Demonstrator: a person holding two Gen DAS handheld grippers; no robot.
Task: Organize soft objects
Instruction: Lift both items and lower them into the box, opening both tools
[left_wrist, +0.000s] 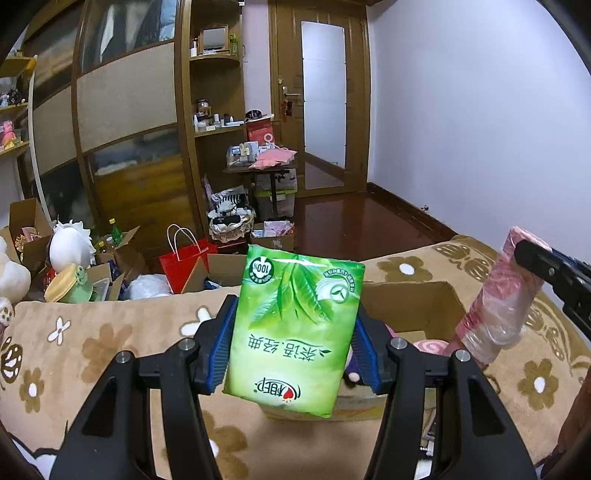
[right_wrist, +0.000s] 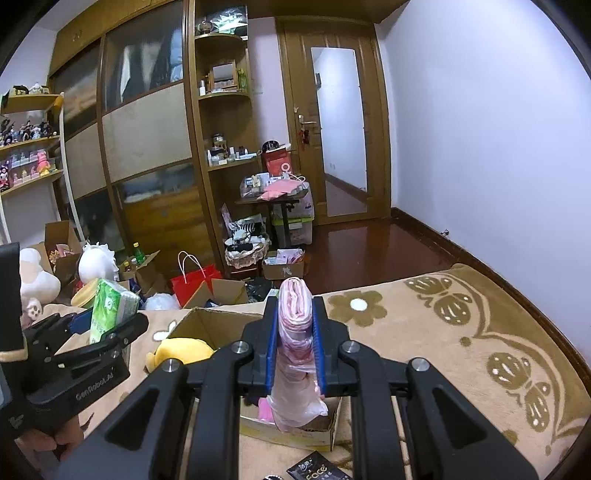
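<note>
Right now the green tissue pack (left_wrist: 295, 332) is up in the air over the cardboard box (left_wrist: 410, 299), squeezed from both sides by the left gripper (left_wrist: 291, 347). Its blue pads (left_wrist: 221, 347) press on the long edges of the pack, near the middle. The pack looks light and squishy, and its plastic skin is shiny, so it could slip — I think holding it around the middle like this is the best spot. The other soft thing is the pink roll (right_wrist: 299, 354), which looks like thin bags rolled up in clear wrap. The right gripper (right_wrist: 295, 350) is clamped on it, one pad on each side, and the roll stands up tall between them with its loose end hanging down over the box. It looks very light and floppy, and a hard squeeze would only squash it, not break it. Down in the box I can see a yellow plush toy (right_wrist: 181, 354) and some pink stuff — I cannot tell what the pink stuff is. The box sits on a tan blanket with flowers (right_wrist: 424, 332), which looks like it covers a bed. Past the bed, the floor is full of other things: a red paper bag (right_wrist: 195, 280), more boxes, and a white plush toy (right_wrist: 98, 262). A tall wooden wardrobe (right_wrist: 147, 147) and a door (right_wrist: 340, 129) stand at the back of the room.
</note>
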